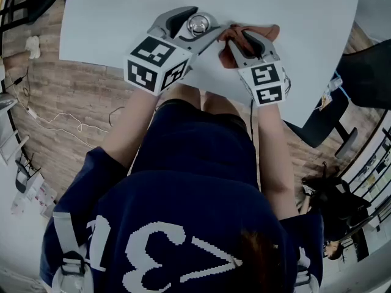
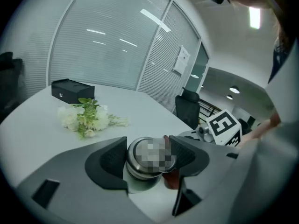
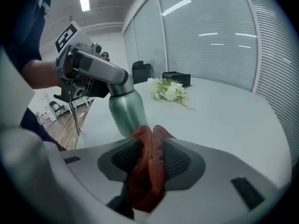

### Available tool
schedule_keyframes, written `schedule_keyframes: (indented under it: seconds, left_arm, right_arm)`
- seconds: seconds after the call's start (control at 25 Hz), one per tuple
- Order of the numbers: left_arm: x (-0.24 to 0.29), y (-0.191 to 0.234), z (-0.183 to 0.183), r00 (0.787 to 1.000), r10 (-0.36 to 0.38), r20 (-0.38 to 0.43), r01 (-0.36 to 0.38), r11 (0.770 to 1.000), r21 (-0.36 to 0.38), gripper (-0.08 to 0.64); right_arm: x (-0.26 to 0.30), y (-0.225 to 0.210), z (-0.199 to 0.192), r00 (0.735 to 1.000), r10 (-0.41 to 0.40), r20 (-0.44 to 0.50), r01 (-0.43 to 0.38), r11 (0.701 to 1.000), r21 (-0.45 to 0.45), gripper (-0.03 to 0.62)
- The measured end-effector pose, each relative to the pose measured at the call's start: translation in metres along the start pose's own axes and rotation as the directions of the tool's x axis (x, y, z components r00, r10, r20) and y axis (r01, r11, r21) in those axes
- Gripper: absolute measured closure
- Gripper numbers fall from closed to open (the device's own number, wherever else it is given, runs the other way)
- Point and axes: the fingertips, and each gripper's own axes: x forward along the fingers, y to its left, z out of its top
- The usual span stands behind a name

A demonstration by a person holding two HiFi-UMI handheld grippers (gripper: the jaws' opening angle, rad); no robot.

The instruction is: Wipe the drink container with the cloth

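A green metal drink container [image 3: 127,111] stands upright on the white table [image 1: 122,17]. My left gripper [image 1: 197,28] is shut on its silver top [image 2: 142,160], a pad on each side. Just to its right, a bunched red cloth [image 3: 148,167] fills the gap between the pads of my right gripper [image 3: 150,155], and both pads touch it. The cloth's loose end [image 1: 269,30] spills past the fingers onto the table. In the right gripper view the cloth sits close to the container's lower body; I cannot tell whether they touch.
A bunch of white flowers [image 2: 86,115] and a black box [image 2: 72,90] lie farther back on the table. A dark office chair [image 2: 189,108] stands at the table's far side. The person's legs press against the near edge, with wooden floor on both sides.
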Motion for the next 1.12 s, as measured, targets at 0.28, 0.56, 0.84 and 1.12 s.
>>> schedule_keyframes:
  seconds: [0.28, 0.56, 0.84, 1.12]
  left_arm:
    - [-0.003, -0.016, 0.014, 0.997, -0.048, 0.056, 0.043, 0.994, 0.098, 0.282]
    - [-0.044, -0.019, 0.08, 0.965, -0.076, 0.252, 0.031, 0.983, 0.181, 0.298]
    - [-0.093, -0.025, 0.139, 0.896, -0.05, 0.44, -0.071, 0.965, 0.254, 0.537]
    - [-0.122, -0.037, 0.175, 0.857, -0.052, 0.513, -0.107, 0.955, 0.275, 0.543]
  right_arm:
    - [-0.036, -0.007, 0.057, 0.978, 0.011, 0.21, -0.017, 0.999, 0.029, 0.401]
    - [-0.118, -0.035, 0.142, 0.836, -0.116, 0.536, 0.065, 0.991, 0.114, 0.55]
    - [-0.193, -0.039, 0.198, 0.701, -0.21, 0.681, 0.134, 0.977, 0.163, 0.568]
    - [-0.232, -0.03, 0.226, 0.658, -0.221, 0.72, 0.18, 0.974, 0.134, 0.569]
